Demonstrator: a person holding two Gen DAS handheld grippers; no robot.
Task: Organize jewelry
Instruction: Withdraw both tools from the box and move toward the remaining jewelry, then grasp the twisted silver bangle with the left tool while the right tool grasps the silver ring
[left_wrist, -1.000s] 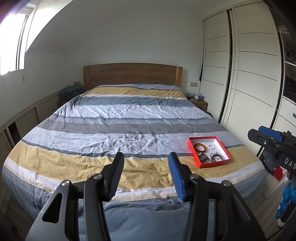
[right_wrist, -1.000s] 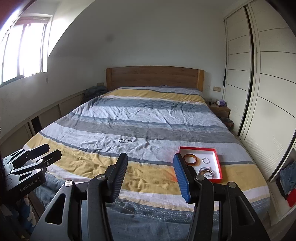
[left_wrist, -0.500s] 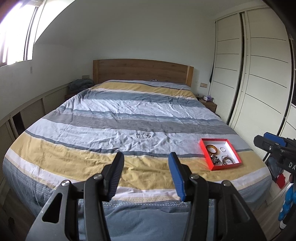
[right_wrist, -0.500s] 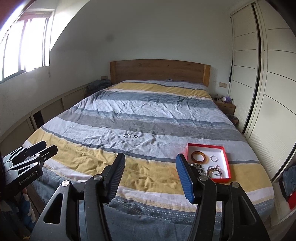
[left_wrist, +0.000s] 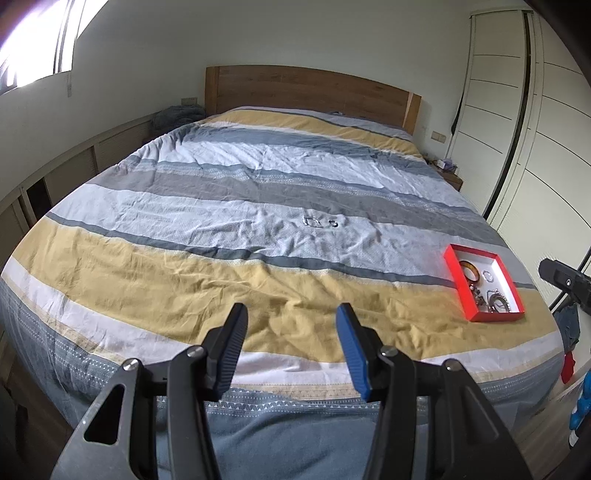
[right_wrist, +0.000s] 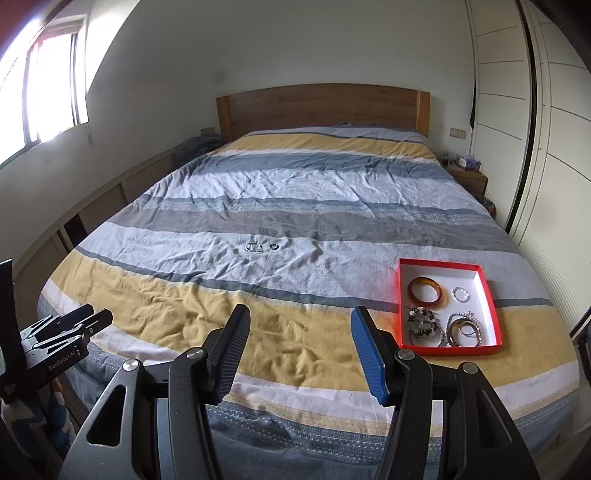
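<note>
Both tongs hung over the foot of the bed (right_wrist: 332, 229), gaping and empty: the left tongs (left_wrist: 291, 343) faced the yellow stripe, and the right tongs (right_wrist: 301, 345) sat just left of the red tray (right_wrist: 495, 295). The tray lay near the bed's right edge, probably as the collecting spot, since an amber bangle (right_wrist: 424, 290), a small ring (right_wrist: 460, 294) and beaded bracelets (right_wrist: 424, 325) already rested inside. Two loose pieces (right_wrist: 261, 246), perhaps a bracelet and a ring, lay well apart from it on the pale stripe. Compared with half a second earlier, both cameras had drawn nearer, so the tray looked larger.
</note>
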